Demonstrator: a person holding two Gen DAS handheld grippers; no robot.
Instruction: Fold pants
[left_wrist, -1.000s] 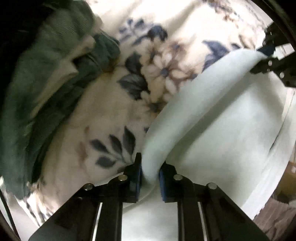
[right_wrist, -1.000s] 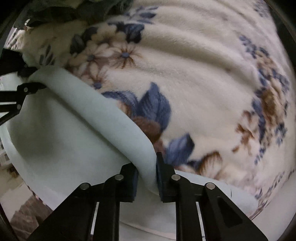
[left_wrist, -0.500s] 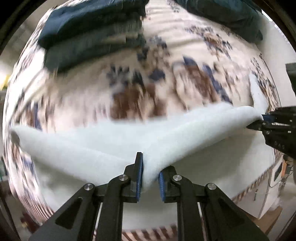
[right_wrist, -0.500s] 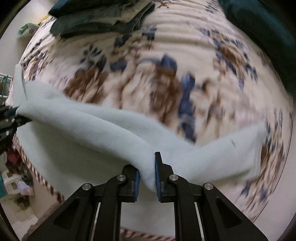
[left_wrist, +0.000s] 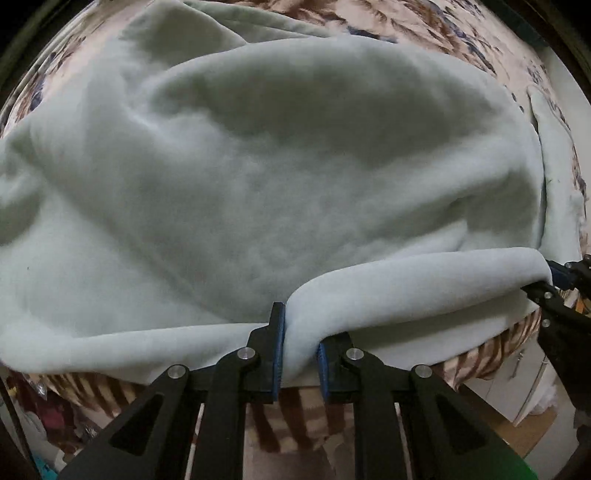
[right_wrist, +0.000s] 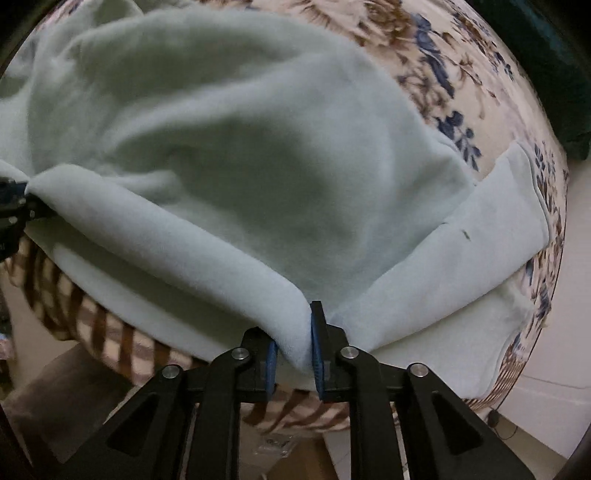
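Note:
Pale mint fleece pants (left_wrist: 277, 166) lie spread over a floral blanket (left_wrist: 461, 33) on a bed, and their near edge is doubled back over the rest. My left gripper (left_wrist: 299, 347) pinches that folded edge between its blue pads while its jaws are opening. At the right edge of the left wrist view my right gripper (left_wrist: 554, 280) holds the same edge further along. In the right wrist view the pants (right_wrist: 240, 147) billow ahead. There the right gripper (right_wrist: 293, 343) grips the fold, jaws opening, and the left gripper (right_wrist: 14, 199) shows at far left.
The bed's near edge shows a brown-striped sheet (right_wrist: 92, 314) hanging over the floor (right_wrist: 554, 369). A dark green cloth (right_wrist: 535, 55) lies at the far right of the floral blanket (right_wrist: 424, 55). One flat pant leg (right_wrist: 480, 240) reaches toward the right side of the bed.
Both grippers have carried the held edge back across the bed to its near side. The pants now fill both views, and the stack of dark clothes has dropped out of sight.

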